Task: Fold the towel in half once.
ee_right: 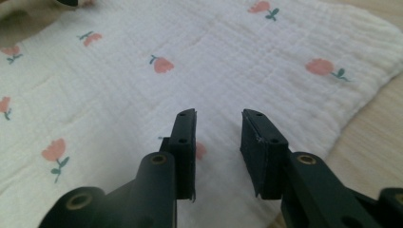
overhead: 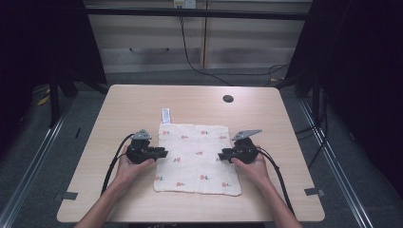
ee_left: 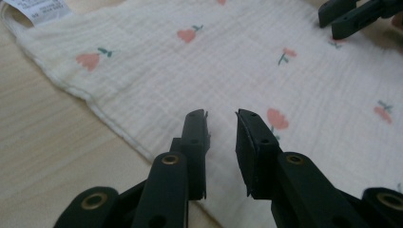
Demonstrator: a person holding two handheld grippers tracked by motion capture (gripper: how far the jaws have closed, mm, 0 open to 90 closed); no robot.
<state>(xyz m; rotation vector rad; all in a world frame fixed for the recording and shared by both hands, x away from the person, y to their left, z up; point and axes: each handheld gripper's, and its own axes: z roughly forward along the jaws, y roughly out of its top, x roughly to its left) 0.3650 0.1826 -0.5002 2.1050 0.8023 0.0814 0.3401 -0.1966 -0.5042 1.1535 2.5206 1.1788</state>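
Note:
A cream cloth (overhead: 197, 156) printed with small pink flowers lies flat in the middle of the table, its white label (overhead: 166, 115) sticking out at the far left corner. My left gripper (overhead: 162, 153) is at the cloth's left edge, jaws open over the fabric (ee_left: 285, 80) with nothing between them (ee_left: 222, 115). Across from it, my right gripper (overhead: 221, 155) rests at the right edge, also open above the cloth (ee_right: 190, 71) and holding nothing (ee_right: 218, 114). The right gripper's tips (ee_left: 349, 14) appear far off in the left gripper view.
The light wooden table (overhead: 128, 102) has a round black hole (overhead: 228, 99) near its far edge. Bare tabletop surrounds the cloth on all sides. Cabinets and cables stand beyond the table, with dark curtains on both sides.

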